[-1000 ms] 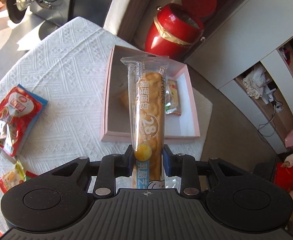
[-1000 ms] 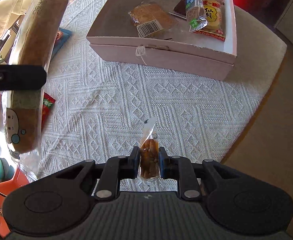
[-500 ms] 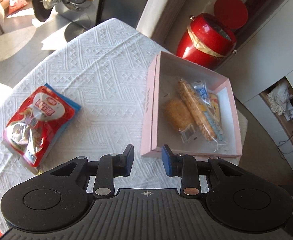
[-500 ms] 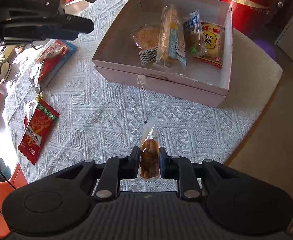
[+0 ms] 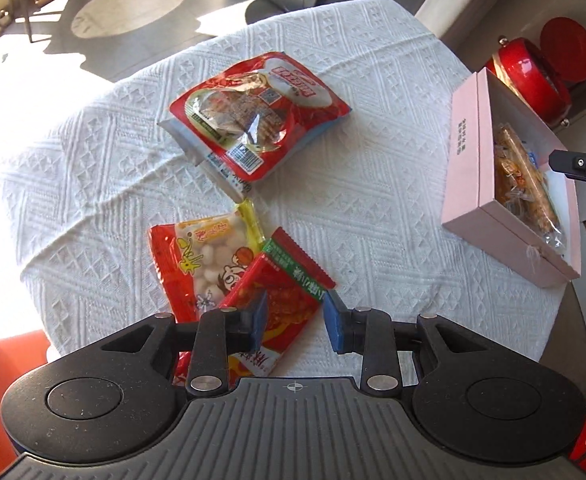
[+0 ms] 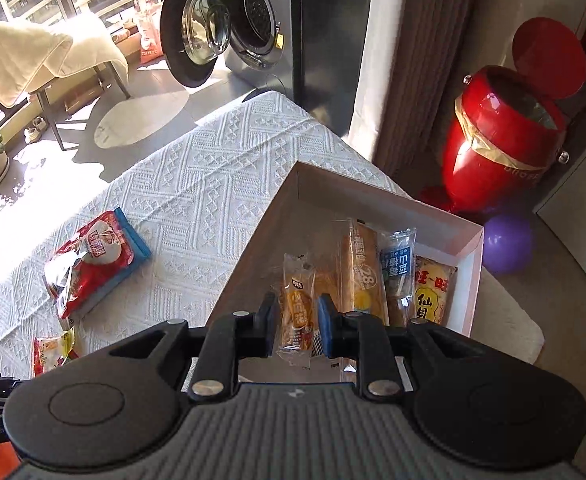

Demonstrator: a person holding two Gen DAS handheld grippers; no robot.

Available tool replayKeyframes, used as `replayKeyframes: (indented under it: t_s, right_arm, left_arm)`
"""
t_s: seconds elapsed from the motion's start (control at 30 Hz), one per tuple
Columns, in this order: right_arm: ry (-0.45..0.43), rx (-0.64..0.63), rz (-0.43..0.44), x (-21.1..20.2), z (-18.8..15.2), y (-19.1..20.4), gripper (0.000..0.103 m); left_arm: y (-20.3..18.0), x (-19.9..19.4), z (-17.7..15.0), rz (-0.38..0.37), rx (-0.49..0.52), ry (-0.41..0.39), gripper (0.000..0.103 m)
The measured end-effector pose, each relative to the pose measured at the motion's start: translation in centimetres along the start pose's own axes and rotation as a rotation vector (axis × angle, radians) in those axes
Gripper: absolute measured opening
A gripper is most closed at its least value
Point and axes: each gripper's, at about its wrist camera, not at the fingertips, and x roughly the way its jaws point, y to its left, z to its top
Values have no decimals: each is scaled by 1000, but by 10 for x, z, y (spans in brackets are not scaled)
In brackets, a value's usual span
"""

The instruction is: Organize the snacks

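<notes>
My left gripper (image 5: 295, 318) is open and empty, low over a red and green snack packet (image 5: 283, 296) that lies partly on a red peanut bag (image 5: 201, 264). A big red and blue snack bag (image 5: 253, 116) lies farther off on the white tablecloth. The pink box (image 5: 469, 168) stands at the right with snacks inside. My right gripper (image 6: 295, 324) is over the box (image 6: 373, 196). A small orange snack packet (image 6: 297, 308) sits between its fingers, which look slightly parted. The long bread packet (image 6: 359, 268), a blue packet (image 6: 397, 268) and a yellow cracker packet (image 6: 433, 292) lie in the box.
A red bin (image 6: 501, 140) with its lid up stands beyond the table by a purple balloon (image 6: 507, 244). A washing machine (image 6: 249, 20) with its door open is at the back. The round table's edge (image 5: 553, 320) runs close to the box.
My left gripper dropped the long bread into the box, then swung left and down to the packets. My right gripper carried the small orange packet over the box.
</notes>
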Motion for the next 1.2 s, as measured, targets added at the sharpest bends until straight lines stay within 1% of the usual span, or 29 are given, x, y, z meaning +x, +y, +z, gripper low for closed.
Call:
replayKeyframes:
  t_s: [0.07,0.2,0.3,0.4,0.47,0.63,0.67,0.73,0.8,0.9,1.0,1.1,1.2]
  right_arm:
    - [10,2,-3,5,1,4,27]
    - [44,13,16,12,-5,14,29]
    - [69,-5,51,16,-12,32,29]
    - [91,-31,85,18,-18,52,29]
    - [109,-39,110,20,-22,67,29]
    - [166,-67,186,28,-33,102,29]
    - [187,-83,205,33,-35,113,30]
    - [229,-112,241,42,-39,130,35]
    - [269,-162,285,51,-43,155,47]
    - [278,-249,303,59,-44,188,57]
    - [294,-301,310,67,-46,212,59]
    - [323,-322,329,79,-43,230,59]
    - [327,-355,338,86,-45,245,59]
  left_arm:
    - [12,-1,-4,16,-16,-5,34]
    - [31,-1,-8,49,-26,-9,34]
    - [40,-1,-9,64,-29,-3,34]
    - [48,0,-12,60,-34,13,34]
    - [52,2,-13,42,-36,25,34]
    - [47,10,-15,7,-16,70,36]
    - [46,12,-16,2,-12,81,36]
    - [43,17,-20,-26,-8,117,36]
    - [39,19,-26,-59,-6,136,36]
    - [37,20,-35,-90,-13,145,36]
    - [42,17,-42,-98,-35,144,35]
    - [51,12,-47,-85,-55,141,35]
    - [58,10,-49,-75,-64,144,35]
